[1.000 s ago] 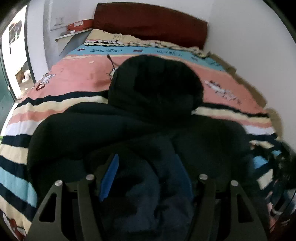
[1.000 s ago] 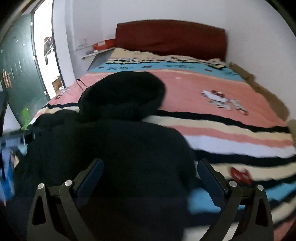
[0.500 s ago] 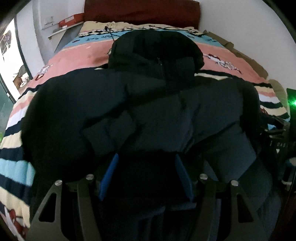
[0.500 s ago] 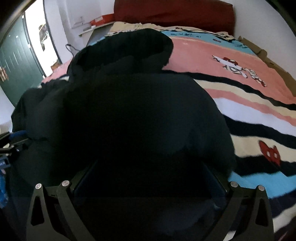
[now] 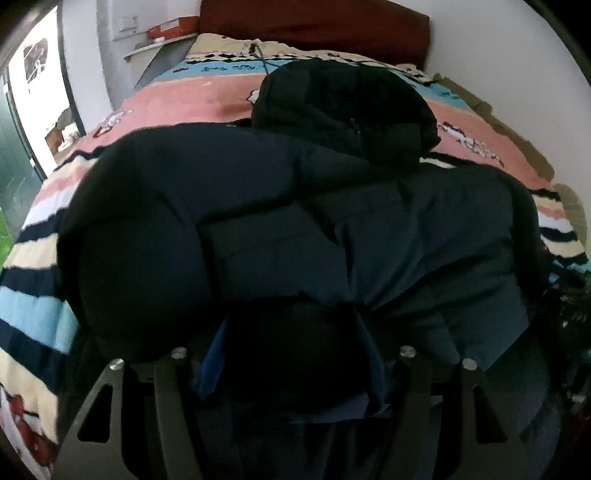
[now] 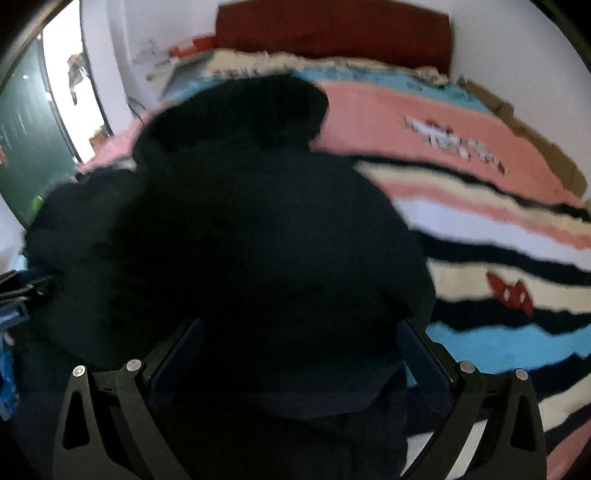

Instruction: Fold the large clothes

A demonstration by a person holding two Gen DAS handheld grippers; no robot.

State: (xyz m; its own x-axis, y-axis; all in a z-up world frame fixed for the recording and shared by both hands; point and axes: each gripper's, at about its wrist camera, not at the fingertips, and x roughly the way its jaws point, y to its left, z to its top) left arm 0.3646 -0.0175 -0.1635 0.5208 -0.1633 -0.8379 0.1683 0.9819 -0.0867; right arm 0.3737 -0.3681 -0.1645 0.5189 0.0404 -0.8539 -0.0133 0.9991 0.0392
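Observation:
A dark navy puffy jacket (image 5: 295,229) lies on the bed, with its hood (image 5: 343,110) toward the headboard. Its lower part is doubled up over the body. My left gripper (image 5: 291,332) is shut on a thick wad of this fabric, and creases gather at its right blue pad (image 5: 369,350). In the right wrist view the jacket (image 6: 258,240) and its hood (image 6: 243,110) look almost black. My right gripper (image 6: 301,343) stands wide over the near edge, and cloth fills the gap. It is too dark to tell whether the pads press.
The bed carries a striped pink, cream, blue and black blanket (image 5: 184,96), bare on the right side (image 6: 498,229). A dark red headboard (image 5: 314,26) stands against the far wall. A shelf with a red box (image 5: 166,29) and a green door (image 6: 26,147) are on the left.
Both grippers have sunk toward the bed. The jacket's lower part has come up over its body and now fills most of both views. Little differs from half a second ago.

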